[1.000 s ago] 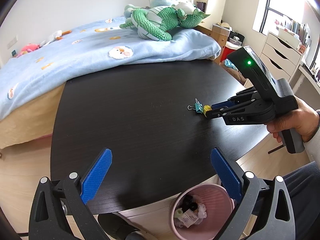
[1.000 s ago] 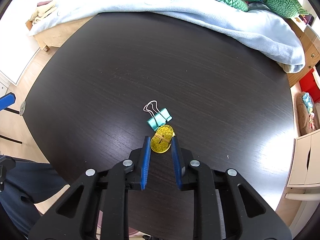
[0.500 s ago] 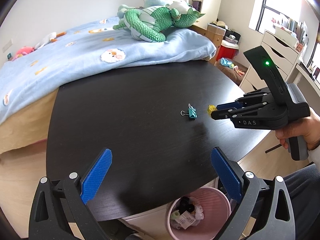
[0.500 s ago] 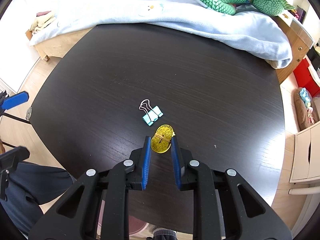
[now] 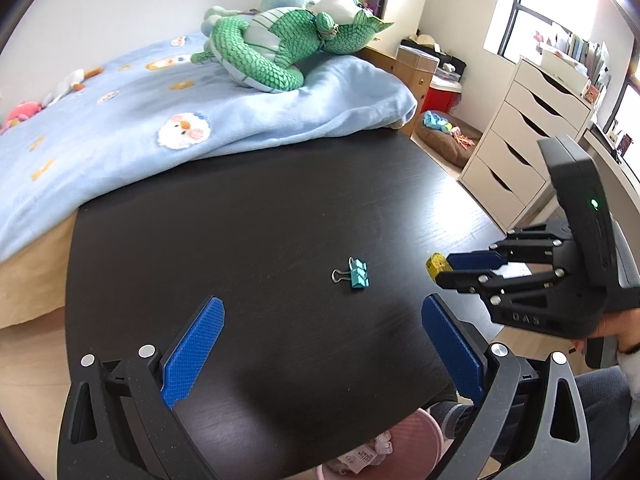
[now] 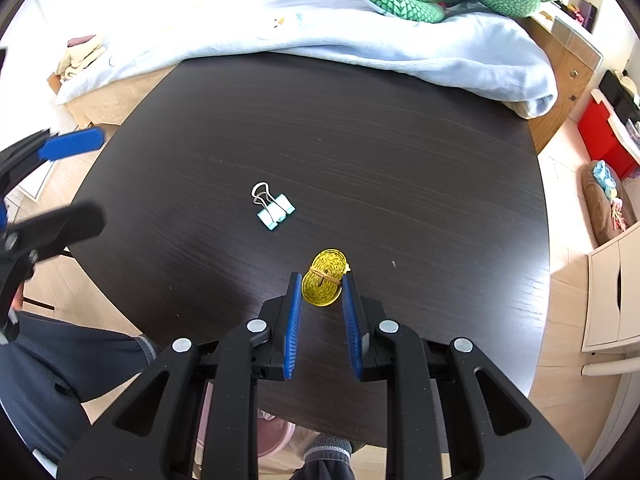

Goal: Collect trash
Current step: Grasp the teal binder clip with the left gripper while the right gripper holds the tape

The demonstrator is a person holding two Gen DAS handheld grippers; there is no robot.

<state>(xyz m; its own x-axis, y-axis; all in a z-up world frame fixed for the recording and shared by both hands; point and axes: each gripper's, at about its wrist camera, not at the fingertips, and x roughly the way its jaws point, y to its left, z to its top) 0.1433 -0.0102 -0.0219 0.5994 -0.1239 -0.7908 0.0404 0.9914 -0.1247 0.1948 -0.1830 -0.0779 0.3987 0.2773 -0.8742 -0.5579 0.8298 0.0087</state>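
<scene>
My right gripper (image 6: 320, 286) is shut on a yellow rolled tape measure (image 6: 325, 282) bound with a rubber band, held above the dark round table (image 6: 360, 140); it also shows in the left wrist view (image 5: 443, 270) with the roll (image 5: 437, 264) at its tips. A teal binder clip (image 6: 274, 210) lies on the table to the left of the roll, also in the left wrist view (image 5: 357, 274). My left gripper (image 5: 320, 352) is open and empty above the table's near edge. A pink trash bin (image 5: 384, 456) with trash in it stands under that edge.
A bed with a light blue blanket (image 5: 160, 120) and a green plush dragon (image 5: 288, 48) borders the table's far side. A white drawer unit (image 5: 528, 136) stands at the right. The person's legs (image 6: 60, 360) are beside the table.
The right gripper has lifted the yellow roll off the table and drawn it back from the binder clip. The left gripper has moved forward over the table's edge; the bin now shows less.
</scene>
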